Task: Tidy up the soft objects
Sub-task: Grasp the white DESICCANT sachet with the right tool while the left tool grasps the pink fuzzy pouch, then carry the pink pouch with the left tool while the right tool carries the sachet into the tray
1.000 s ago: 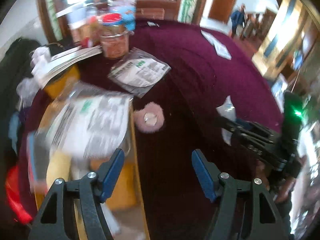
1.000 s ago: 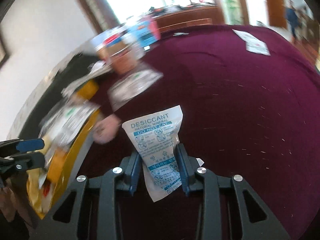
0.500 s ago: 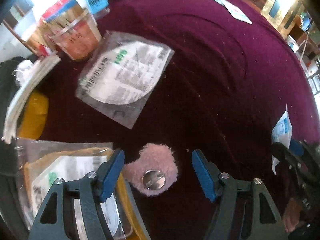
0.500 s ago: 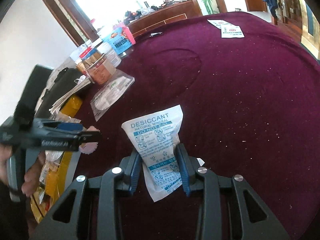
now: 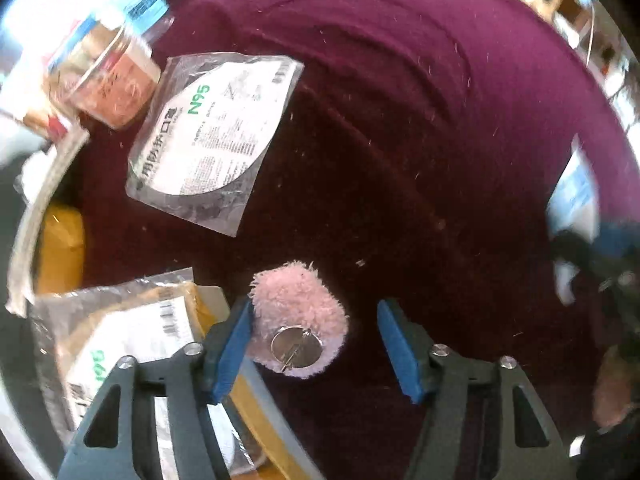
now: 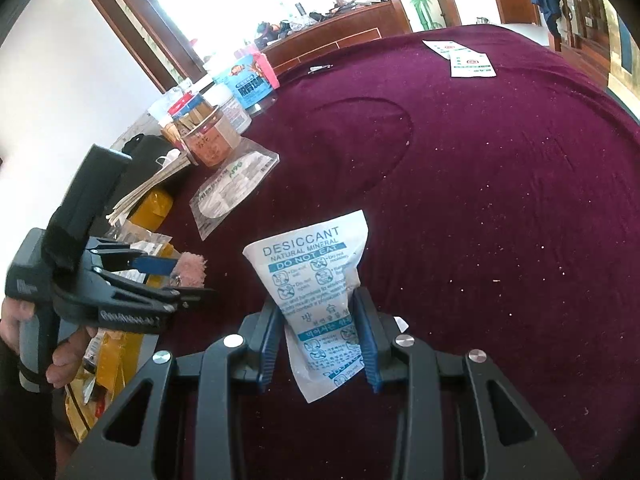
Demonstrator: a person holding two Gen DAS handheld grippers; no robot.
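A pink fluffy pin (image 5: 298, 316) with a round metal back lies on the maroon cloth beside a yellow box (image 5: 244, 396). My left gripper (image 5: 314, 320) points down over the pin and its jaws are closing. The left pad touches the fluff and the right pad (image 5: 396, 344) stands clear of it. From the right wrist view, the left gripper (image 6: 176, 276) is in a hand with the pin (image 6: 192, 270) at its tips. My right gripper (image 6: 316, 304) is shut on a white desiccant packet (image 6: 316, 264), held upright above the cloth.
A bagged N95 mask (image 5: 212, 132) lies on the cloth behind the pin. Another mask bag (image 5: 132, 340) sits in the yellow box. Jars (image 6: 208, 136) and cartons crowd the table's far left edge. Paper slips (image 6: 468, 60) lie far right.
The left gripper swung from over the yellow box down to the pink pin, and its jaws have narrowed around it. The right gripper still holds the desiccant packet in place.
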